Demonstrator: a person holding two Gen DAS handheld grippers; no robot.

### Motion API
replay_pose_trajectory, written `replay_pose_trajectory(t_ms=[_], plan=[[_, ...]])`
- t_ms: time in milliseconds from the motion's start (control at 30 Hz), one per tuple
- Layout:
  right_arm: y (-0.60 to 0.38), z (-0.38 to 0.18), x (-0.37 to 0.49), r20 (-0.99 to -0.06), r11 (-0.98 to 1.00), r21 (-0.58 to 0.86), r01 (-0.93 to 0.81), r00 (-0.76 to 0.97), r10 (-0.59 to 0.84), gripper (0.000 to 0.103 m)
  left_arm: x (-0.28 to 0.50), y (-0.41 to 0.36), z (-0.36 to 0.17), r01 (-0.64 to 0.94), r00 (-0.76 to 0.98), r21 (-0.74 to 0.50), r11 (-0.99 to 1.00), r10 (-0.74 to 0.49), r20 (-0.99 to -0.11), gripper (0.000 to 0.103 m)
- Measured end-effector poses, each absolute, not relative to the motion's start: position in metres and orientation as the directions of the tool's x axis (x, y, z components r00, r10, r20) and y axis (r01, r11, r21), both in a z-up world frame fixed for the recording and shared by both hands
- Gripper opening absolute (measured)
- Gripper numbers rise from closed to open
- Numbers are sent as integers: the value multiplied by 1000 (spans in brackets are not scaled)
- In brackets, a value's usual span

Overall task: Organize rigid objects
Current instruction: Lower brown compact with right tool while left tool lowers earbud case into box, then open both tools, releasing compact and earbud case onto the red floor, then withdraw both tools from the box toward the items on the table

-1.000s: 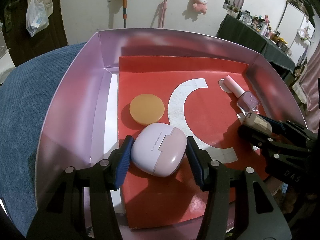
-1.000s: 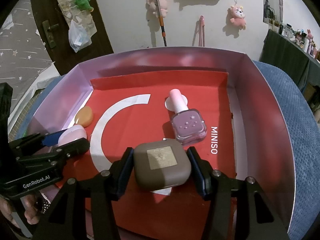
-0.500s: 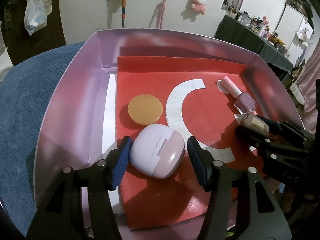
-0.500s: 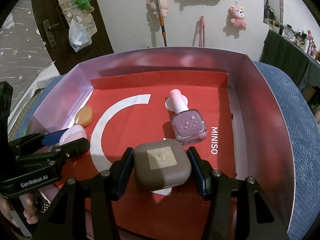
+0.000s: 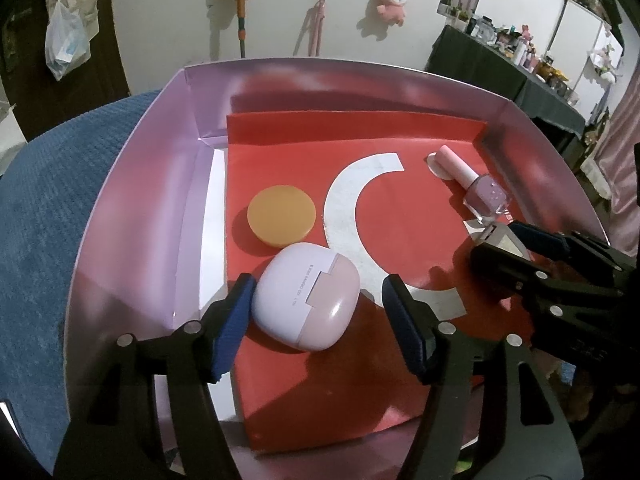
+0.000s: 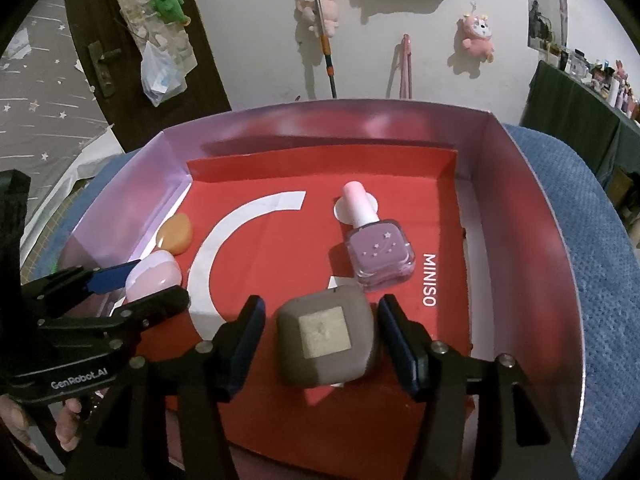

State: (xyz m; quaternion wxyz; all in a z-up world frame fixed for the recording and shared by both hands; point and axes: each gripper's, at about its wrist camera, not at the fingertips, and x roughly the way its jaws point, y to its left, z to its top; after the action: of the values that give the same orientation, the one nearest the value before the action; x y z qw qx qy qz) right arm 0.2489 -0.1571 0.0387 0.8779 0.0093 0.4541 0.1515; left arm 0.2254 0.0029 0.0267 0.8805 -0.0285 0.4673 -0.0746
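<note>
left wrist: left gripper [image 5: 316, 300] jaws had just been opening, spread around the pink case [image 5: 306, 295], set down in the tray [image 5: 132, 216], orange disc [image 5: 281, 215] at 11 o'clock | right wrist: right gripper [image 6: 320, 326] likewise spread, releasing the brown case [image 6: 326, 336], polish bottle [image 6: 378, 254] at 1 o'clock

You have four things lying on the red liner of the pink box [image 5: 132, 208]. The pale pink earbud case [image 5: 306, 295] lies flat at the near left, its lid closed, with the round orange compact [image 5: 281, 215] just behind it. At the near right sits the brown squarish case [image 6: 326, 335], flat, a pale square label on top. Just behind that case the lilac nail polish bottle [image 6: 378, 254] lies on its side, pink cap pointing away from you.
</note>
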Motion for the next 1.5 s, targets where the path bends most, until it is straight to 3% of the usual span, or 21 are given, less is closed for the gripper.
replay_pose_trajectory(t_ms=[433,800,867,1500], plan=[[-160,56,235,-761,950,165,-265,579,294,75,215,-1,32,117,564,-113,987,-160,-810,74],[-166,72,215,-721,941,194,-277,610,328,80,202,-6,45,138,595,-90,986,-155,-788,89],[-167,77,211,-713,940,195,-279,618,331,86,199,-8,46,140,601,-87,986,-154,-784,92],[-175,90,188,-672,932,222,-288,647,360,102,180,-4,57,124,642,-87,988,-147,-753,103]])
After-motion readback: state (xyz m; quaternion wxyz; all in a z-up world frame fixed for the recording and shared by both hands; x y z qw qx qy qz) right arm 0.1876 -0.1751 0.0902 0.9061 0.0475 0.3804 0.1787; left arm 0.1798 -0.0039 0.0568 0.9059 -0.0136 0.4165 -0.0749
